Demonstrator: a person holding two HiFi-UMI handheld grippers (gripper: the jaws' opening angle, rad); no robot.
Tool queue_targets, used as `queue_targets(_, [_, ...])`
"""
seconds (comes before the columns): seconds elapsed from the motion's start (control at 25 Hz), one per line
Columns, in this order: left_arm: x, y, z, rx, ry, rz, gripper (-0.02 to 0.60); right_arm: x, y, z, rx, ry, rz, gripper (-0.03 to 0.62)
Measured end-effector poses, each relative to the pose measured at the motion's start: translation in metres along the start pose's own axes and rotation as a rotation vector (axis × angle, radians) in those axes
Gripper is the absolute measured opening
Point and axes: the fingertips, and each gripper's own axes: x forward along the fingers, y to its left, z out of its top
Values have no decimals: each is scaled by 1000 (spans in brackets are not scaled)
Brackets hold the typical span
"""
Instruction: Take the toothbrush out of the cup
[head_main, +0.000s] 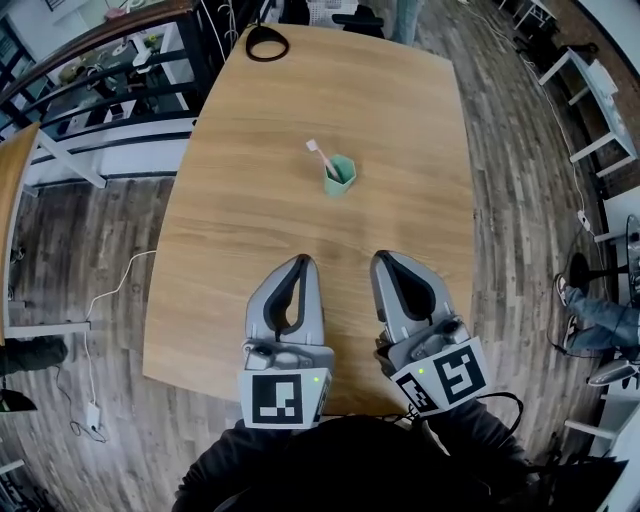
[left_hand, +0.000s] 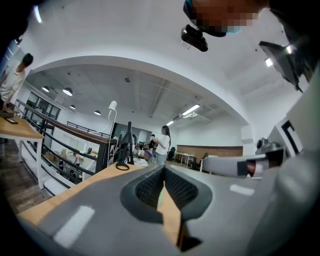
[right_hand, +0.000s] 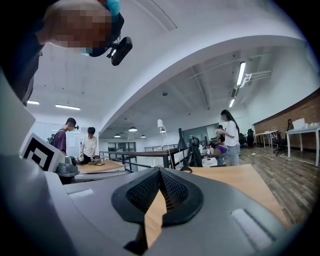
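Held side by side over the near end of a wooden table (head_main: 240, 230): left gripper (head_main: 302, 260) and right gripper (head_main: 386, 256), marker cubes (head_main: 283, 396) rearmost. Both shut tip to tip with nothing in them, plain in each gripper view, where ribbed pads (left_hand: 147, 189) meet in a closed seam over a wedge of tabletop. Seen from the head view alone: a mint-green cup (head_main: 340, 176) standing upright ahead of the tips, well apart from them and roughly on the line between the two tools, with a white toothbrush (head_main: 321, 155) inside it, leaning out away from the grippers toward the left gripper's side. Only bare tabletop between tips and cup. Not made out in either gripper view, with the closed jaws filling the low middle there. Shared by all three views: a black ring-shaped object (head_main: 267, 44) at the table's far edge, beyond the cup. Given by the gripper views alone: a person in a white top (left_hand: 162, 144) standing past the far end, and, off to the right gripper's left, two people (right_hand: 90, 145) at another table. On the floor beside the left gripper, a white cable (head_main: 105, 300).
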Motion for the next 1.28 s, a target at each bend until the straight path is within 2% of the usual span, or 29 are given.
queue_targets(0.24, [-3, -1, 17, -11, -42, 23, 8, -8, -5, 16, -10, -37, -24, 1])
queue_targets(0.36, [-7, -4, 32, 19, -88, 39, 8, -12, -14, 24, -15, -54, -43, 1])
queue_targets(0.64, [-5, -7, 34, 56, -85, 65, 8, -19, -39, 32, 1, -79, -70, 1])
queue_targets(0.88, [10, -10, 34, 97, -72, 54, 8, -16, -62, 38, 19, -84, -86, 2])
queue_targets(1.28, [40, 4, 37, 116, -79, 61, 8, 10, -87, 48, 10, -97, -101, 2])
